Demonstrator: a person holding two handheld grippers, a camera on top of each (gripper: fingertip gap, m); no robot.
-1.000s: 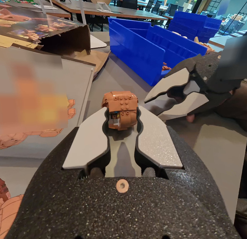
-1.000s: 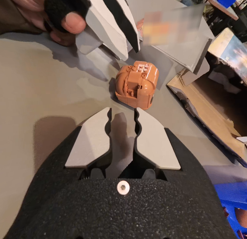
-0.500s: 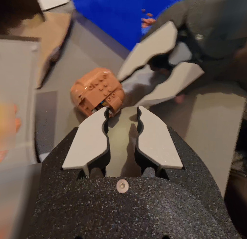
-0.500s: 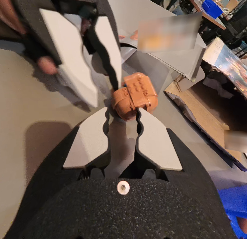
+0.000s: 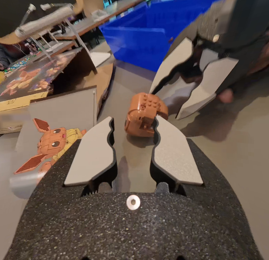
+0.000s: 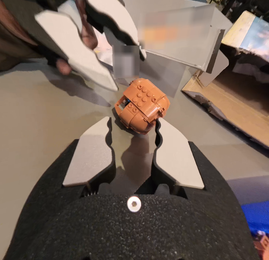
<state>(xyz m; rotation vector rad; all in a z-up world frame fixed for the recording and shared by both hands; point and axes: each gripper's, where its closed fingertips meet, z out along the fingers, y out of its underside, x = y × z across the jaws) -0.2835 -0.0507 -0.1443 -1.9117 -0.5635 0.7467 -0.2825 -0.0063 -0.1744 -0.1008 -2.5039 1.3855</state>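
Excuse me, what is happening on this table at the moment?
A person holds two grippers around a brown brick-built block lying tilted on the grey table. The left gripper and the right gripper are both open, with fingertips close beside the block; neither grasps it. An instruction booklet lies nearby.

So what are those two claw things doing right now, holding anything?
Left gripper: open, holding nothing, brown brick model at its fingertips.
Right gripper: open, holding nothing, same model just ahead.

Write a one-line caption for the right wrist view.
Open right gripper beside a tilted brown brick-built block, open left gripper opposite.
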